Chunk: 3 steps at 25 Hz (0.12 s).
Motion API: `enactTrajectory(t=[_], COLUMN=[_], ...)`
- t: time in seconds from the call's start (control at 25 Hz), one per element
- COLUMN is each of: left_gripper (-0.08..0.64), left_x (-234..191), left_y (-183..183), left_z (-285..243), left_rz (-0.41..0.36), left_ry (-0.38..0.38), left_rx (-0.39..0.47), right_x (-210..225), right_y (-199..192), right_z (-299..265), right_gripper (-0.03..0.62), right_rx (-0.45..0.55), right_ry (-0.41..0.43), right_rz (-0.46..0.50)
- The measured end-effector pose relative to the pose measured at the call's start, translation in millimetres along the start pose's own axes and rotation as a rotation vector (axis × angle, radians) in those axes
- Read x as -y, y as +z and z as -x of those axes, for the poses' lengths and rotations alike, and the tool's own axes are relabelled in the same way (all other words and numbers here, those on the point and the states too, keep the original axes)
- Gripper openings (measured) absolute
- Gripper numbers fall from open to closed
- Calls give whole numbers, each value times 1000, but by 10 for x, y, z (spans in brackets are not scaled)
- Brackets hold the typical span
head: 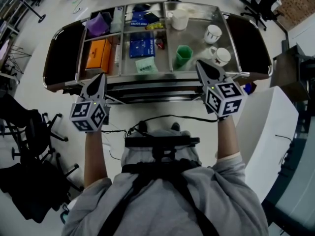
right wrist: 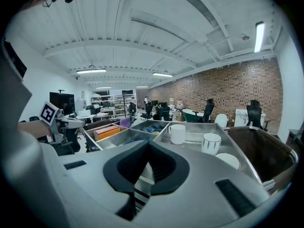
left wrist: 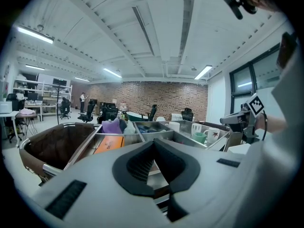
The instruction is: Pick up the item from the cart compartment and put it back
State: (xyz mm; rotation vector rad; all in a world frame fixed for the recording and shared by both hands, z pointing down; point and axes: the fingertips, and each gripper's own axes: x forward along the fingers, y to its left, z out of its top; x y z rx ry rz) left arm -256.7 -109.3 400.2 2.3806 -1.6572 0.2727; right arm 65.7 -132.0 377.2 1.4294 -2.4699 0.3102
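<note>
A steel cart (head: 162,74) with several compartments stands in front of me. The left compartments hold an orange box (head: 98,54) and a purple item (head: 97,24). In the middle lie a blue box (head: 141,47) and a green-and-white packet (head: 146,65). On the right stand a green cup (head: 183,56) and white cups (head: 213,33). My left gripper (head: 101,78) hovers at the cart's front left edge, shut and empty (left wrist: 154,142). My right gripper (head: 202,66) hangs over the front right edge near the green cup, also shut with nothing in it (right wrist: 148,144).
Dark brown bins sit at the cart's two ends (head: 61,58) (head: 251,43). A white table (head: 270,127) is to my right and a black office chair (head: 34,132) to my left. More chairs and shelves stand beyond the cart.
</note>
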Motion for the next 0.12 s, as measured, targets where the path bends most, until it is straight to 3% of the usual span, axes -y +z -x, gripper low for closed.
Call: enactTrajectory(t=[0.12], left_gripper=[3], left_x=[-4], left_y=[-38], left_z=[18], left_rz=[6], left_ry=[1], left_rx=[-3], right_x=[-10], right_y=[-21], right_z=[-5], right_gripper=[9], right_rx=[-2], right_ry=[4], right_rz=[-1])
